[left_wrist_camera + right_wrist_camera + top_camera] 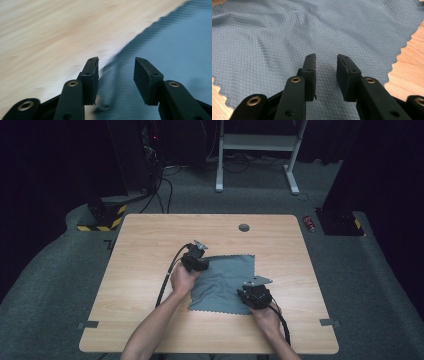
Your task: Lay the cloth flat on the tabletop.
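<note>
Black jaws of the right gripper [325,75] stood spread over the near right part of the grey cloth [225,280], pinching nothing. That cloth lay nearly flat at the middle of the wooden bench [150,245], slightly rumpled. At its left edge the left gripper [116,75] straddled the hem, jaws apart and empty. For a clean fold, each gripper probably needed to nip only the zigzag edge, low to the wood, then lift together.
</note>
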The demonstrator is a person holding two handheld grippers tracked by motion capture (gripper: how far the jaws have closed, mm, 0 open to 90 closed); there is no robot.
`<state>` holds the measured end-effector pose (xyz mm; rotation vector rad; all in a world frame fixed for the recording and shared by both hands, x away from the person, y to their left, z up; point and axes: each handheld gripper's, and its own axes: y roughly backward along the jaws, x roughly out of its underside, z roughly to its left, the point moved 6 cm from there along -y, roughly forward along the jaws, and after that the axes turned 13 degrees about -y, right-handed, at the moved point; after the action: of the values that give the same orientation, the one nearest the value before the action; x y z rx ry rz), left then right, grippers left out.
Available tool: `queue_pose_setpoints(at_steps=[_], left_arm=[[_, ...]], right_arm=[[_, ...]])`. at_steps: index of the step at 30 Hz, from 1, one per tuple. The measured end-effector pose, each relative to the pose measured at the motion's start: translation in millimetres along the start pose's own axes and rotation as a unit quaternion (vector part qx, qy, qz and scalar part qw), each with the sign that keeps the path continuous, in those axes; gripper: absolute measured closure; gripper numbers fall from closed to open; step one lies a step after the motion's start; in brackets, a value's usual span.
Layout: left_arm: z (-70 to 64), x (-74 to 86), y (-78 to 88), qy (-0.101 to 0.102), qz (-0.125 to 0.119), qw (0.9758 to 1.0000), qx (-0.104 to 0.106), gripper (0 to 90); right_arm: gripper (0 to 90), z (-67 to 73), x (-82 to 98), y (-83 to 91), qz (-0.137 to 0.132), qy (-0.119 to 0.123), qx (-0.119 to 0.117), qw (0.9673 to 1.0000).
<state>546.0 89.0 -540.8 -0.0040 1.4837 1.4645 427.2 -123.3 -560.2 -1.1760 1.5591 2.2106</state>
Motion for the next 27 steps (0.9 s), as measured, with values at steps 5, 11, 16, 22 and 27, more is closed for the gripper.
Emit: queue_pose_setpoints(at_steps=[5,11,16,22,27], left_arm=[[12.7,6.7,17.0,0.016,-0.013,0.9998,-0.002,51.8],[-9.4,26.2,51.0,0.0,-0.046,0.9984,0.034,49.9],[-27.5,47.7,73.0,-0.008,-0.055,0.9967,0.059,50.2],[-62.6,81.0,99.0,-0.018,-0.067,0.9926,0.1,56.0],[-79.5,95.9,99.3,-0.034,-0.056,0.9928,0.1,62.3]], right_arm=[[66.9,-0.3,-0.5,-0.1,0.001,0.001,0.002,1.0],[66.2,-4.9,-1.0,11.5,-0.012,0.003,0.01,0.9999],[69.5,-12.5,3.8,27.5,-0.022,-0.009,0.011,0.9997],[75.2,-15.9,25.0,45.1,-0.015,-0.007,0.015,0.9998],[75.7,-15.2,38.1,49.6,-0.007,-0.011,0.015,0.9998]])
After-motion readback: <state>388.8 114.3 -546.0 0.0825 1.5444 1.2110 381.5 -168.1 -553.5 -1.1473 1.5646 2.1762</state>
